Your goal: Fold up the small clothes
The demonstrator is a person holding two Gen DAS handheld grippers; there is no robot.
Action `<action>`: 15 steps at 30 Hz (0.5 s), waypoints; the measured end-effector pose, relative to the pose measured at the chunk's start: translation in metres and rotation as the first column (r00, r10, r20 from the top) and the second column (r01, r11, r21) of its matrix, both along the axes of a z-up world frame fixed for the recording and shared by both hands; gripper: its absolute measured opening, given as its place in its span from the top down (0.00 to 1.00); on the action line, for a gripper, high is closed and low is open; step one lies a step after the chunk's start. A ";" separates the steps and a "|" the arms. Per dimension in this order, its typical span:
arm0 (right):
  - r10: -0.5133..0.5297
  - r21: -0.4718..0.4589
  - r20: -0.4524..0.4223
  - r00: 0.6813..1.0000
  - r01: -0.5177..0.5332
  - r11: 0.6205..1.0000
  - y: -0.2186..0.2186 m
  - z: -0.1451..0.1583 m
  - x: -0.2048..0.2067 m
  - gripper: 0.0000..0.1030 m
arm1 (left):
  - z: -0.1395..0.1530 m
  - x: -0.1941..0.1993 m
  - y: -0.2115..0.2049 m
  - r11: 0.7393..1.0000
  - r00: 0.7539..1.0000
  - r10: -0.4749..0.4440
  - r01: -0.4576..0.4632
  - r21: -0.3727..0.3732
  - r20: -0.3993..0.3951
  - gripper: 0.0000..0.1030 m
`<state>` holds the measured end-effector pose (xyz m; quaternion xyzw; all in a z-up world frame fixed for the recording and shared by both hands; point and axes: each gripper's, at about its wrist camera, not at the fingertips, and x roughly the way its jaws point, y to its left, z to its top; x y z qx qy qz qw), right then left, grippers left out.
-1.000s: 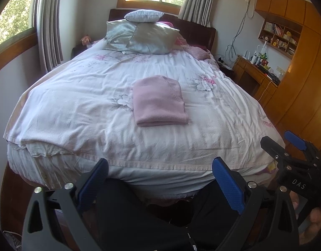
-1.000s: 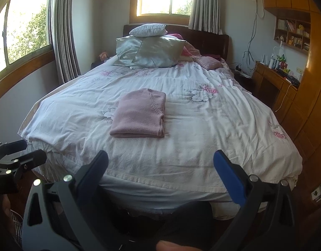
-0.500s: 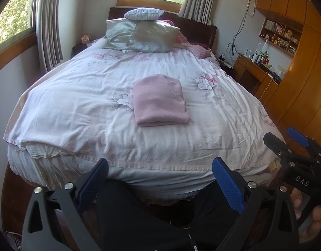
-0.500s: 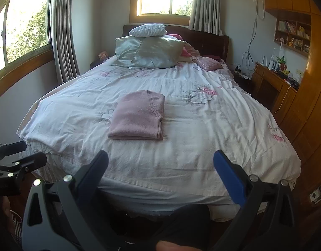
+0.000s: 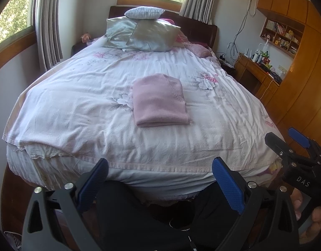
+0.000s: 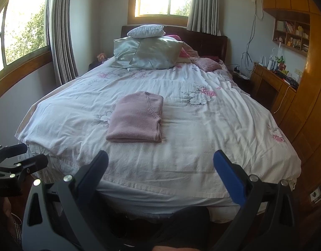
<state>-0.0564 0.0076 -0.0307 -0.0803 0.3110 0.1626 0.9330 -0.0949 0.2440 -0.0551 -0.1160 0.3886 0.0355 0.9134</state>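
A pink knitted garment lies folded into a neat rectangle on the middle of the bed's floral white cover. My left gripper hangs open at the foot of the bed, well short of the garment, with nothing between its blue-padded fingers. My right gripper is open too, also held back over the bed's foot edge and empty. The right gripper shows at the right edge of the left wrist view, the left one at the left edge of the right wrist view.
Several pillows are stacked by the dark headboard. A wooden desk and tall wardrobe stand along the right wall. Curtained windows line the left and back walls. A person's dark-clothed legs are below the grippers.
Both grippers have drifted slightly back and down from the bed. The folded garment has not moved.
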 end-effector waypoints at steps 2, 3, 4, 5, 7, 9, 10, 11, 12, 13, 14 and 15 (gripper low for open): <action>0.000 0.009 0.006 1.000 0.000 1.000 -0.001 0.000 0.001 0.03 | -0.001 0.002 0.001 1.000 1.000 -0.002 0.002 -0.005 -0.004 0.04; -0.002 0.012 0.008 1.000 0.002 1.000 -0.001 0.000 0.001 0.03 | -0.002 0.003 0.001 1.000 1.000 -0.003 0.003 -0.007 -0.005 0.04; -0.001 0.015 0.009 1.000 0.000 1.000 -0.001 -0.001 0.001 0.03 | -0.002 0.003 0.001 1.000 1.000 -0.003 0.002 -0.009 -0.005 0.04; 0.001 0.016 0.008 1.000 -0.001 1.000 -0.001 -0.001 0.001 0.03 | -0.003 0.003 0.002 1.000 1.000 -0.003 0.003 -0.010 -0.006 0.04; 0.000 0.014 0.006 1.000 0.000 1.000 0.000 -0.003 0.001 0.03 | -0.004 0.003 0.002 1.000 1.000 -0.003 0.003 -0.008 -0.006 0.04; 0.002 0.015 0.004 1.000 -0.002 1.000 0.001 -0.004 0.001 0.03 | -0.003 0.003 0.002 1.000 1.000 -0.004 0.004 -0.011 -0.006 0.04; 0.002 0.013 0.003 1.000 -0.002 1.000 0.001 -0.004 0.001 0.03 | -0.003 0.004 0.002 1.000 1.000 -0.003 0.003 -0.010 -0.005 0.04; 0.001 0.013 0.001 1.000 -0.001 1.000 0.001 -0.005 0.001 0.03 | -0.003 0.004 0.002 1.000 1.000 -0.002 0.002 -0.009 -0.005 0.04; 0.000 0.012 -0.001 1.000 0.000 1.000 0.001 -0.006 0.002 0.03 | -0.004 0.005 0.003 1.000 1.000 -0.001 0.001 -0.007 -0.005 0.04; -0.001 0.013 -0.003 1.000 0.001 1.000 0.001 -0.007 0.002 0.03 | -0.004 0.005 0.003 1.000 1.000 0.000 0.000 -0.007 -0.005 0.04; -0.002 0.013 -0.004 1.000 0.002 1.000 0.001 -0.008 0.002 0.03 | -0.005 0.006 0.003 1.000 1.000 0.000 0.000 -0.008 -0.005 0.04; -0.005 0.012 -0.003 1.000 0.005 1.000 0.001 -0.008 0.002 0.03 | -0.004 0.006 0.003 1.000 1.000 -0.001 0.001 -0.009 -0.005 0.04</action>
